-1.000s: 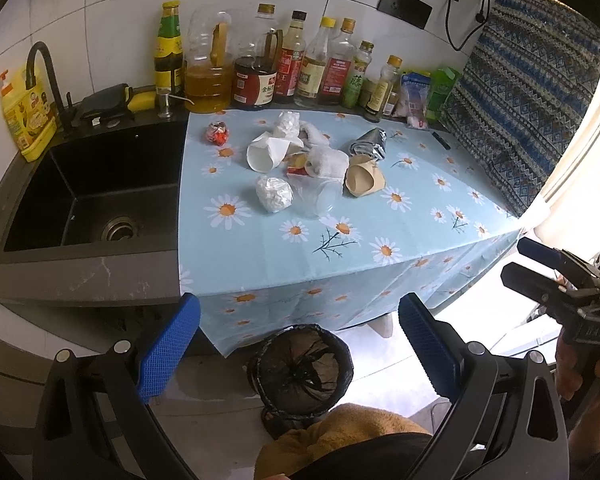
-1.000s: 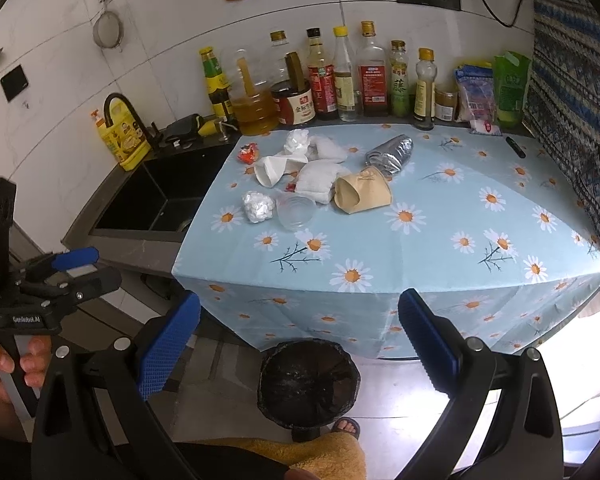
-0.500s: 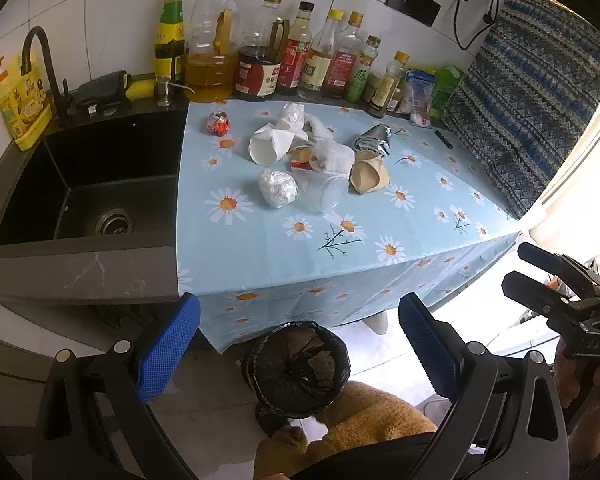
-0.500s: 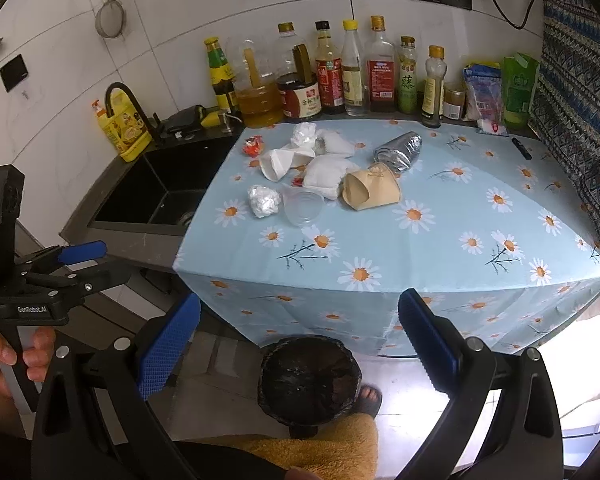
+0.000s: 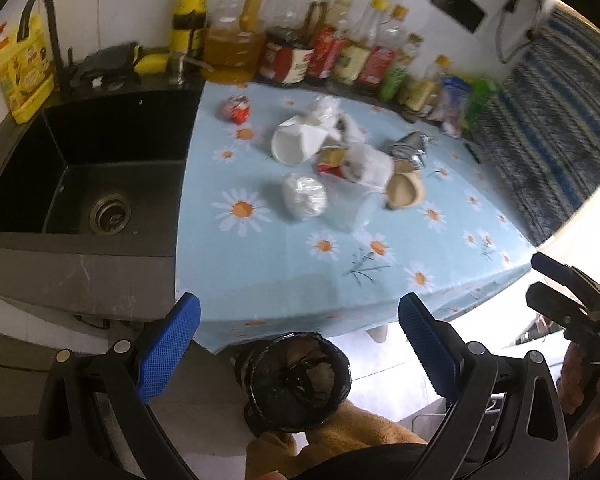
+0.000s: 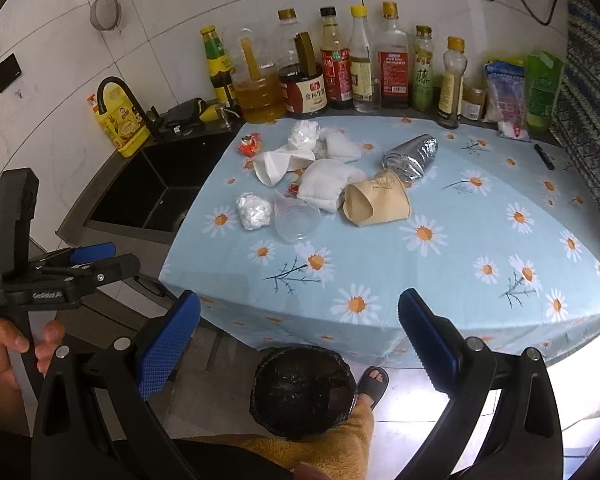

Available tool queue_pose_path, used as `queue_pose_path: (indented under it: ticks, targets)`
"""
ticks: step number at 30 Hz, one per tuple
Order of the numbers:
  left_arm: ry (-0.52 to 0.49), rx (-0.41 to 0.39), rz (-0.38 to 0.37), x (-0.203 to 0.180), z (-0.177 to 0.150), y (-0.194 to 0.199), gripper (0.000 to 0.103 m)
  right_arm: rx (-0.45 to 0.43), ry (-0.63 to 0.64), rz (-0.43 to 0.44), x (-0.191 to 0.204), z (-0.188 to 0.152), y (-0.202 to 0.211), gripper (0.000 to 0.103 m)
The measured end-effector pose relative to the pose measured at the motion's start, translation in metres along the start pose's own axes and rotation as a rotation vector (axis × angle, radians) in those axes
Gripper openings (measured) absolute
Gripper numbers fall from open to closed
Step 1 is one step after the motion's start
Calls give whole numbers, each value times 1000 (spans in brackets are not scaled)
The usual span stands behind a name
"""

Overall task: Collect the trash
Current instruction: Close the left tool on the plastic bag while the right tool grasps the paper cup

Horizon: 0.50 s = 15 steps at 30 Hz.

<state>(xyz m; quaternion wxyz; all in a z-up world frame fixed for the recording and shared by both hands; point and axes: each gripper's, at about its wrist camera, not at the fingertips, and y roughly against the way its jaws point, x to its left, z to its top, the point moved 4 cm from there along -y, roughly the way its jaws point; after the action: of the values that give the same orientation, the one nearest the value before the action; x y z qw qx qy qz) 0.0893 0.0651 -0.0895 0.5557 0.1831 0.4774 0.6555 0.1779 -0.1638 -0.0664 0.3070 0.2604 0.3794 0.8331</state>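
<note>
Right wrist view: the right claw (image 6: 298,336) is held wide apart with nothing between its blue pads, low in front of the table (image 6: 440,288). A blue cloth with daisies is spread over the table. The trash is piled near the middle of the cloth. A clear plastic cup (image 6: 297,219) is seen at the front of the pile. A ball of foil (image 6: 254,211) lies just beside it at 9 o'clock. A tan paper cup (image 6: 376,203) lies on its side at 3 o'clock from the clear cup. A white paper cup (image 6: 274,166) and crumpled white paper (image 6: 328,184) lie behind them. A silver foil bag (image 6: 412,158) lies at 12 o'clock from the tan cup. A small red wrapper (image 6: 250,145) lies apart at the far left of the pile.

A black trash bin (image 6: 302,392) stands on the floor below the table edge, at 6 o'clock from the pile. A row of bottles (image 6: 340,68) stands along the wall. A black sink (image 6: 156,188) is set at 9 o'clock from the table.

The left claw (image 5: 298,336) is also held wide apart and holds nothing.
</note>
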Motion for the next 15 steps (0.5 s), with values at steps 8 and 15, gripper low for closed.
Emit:
queue_pose_path:
  ticks: [8, 15]
  targets:
    - [98, 71, -29, 12, 23, -49, 96, 64, -2, 8, -46, 27, -49, 98]
    - [173, 86, -35, 13, 50, -87, 95, 106, -2, 52, -81, 54, -93, 98]
